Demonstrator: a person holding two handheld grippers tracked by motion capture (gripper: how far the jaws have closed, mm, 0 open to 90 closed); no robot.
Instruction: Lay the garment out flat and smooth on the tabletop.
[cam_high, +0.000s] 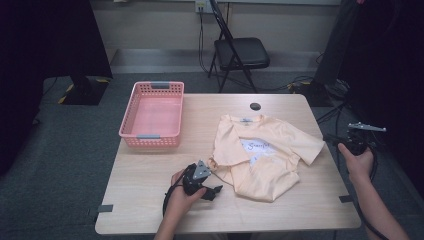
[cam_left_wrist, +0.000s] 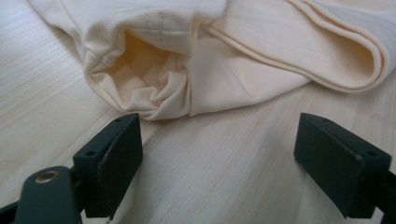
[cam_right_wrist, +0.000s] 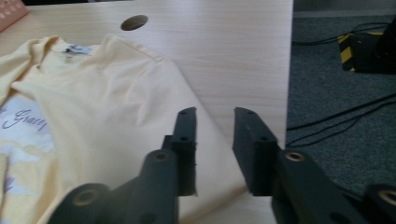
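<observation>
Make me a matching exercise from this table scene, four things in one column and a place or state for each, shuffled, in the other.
1. basket
2. T-shirt
3. left gripper
4. folding chair

a. on the floor beyond the table
b. jaws wide apart, by a bunched sleeve
c. pink, at the table's far left
d. pale yellow, partly folded, right of centre

Pairs: 1-c, 2-d, 3-b, 4-a

Script print on T-shirt (cam_right_wrist: 107, 116) chest, partly readable: "Gracy" or similar, rest cut off. Neck label (cam_right_wrist: 74, 49) too small to read.
</observation>
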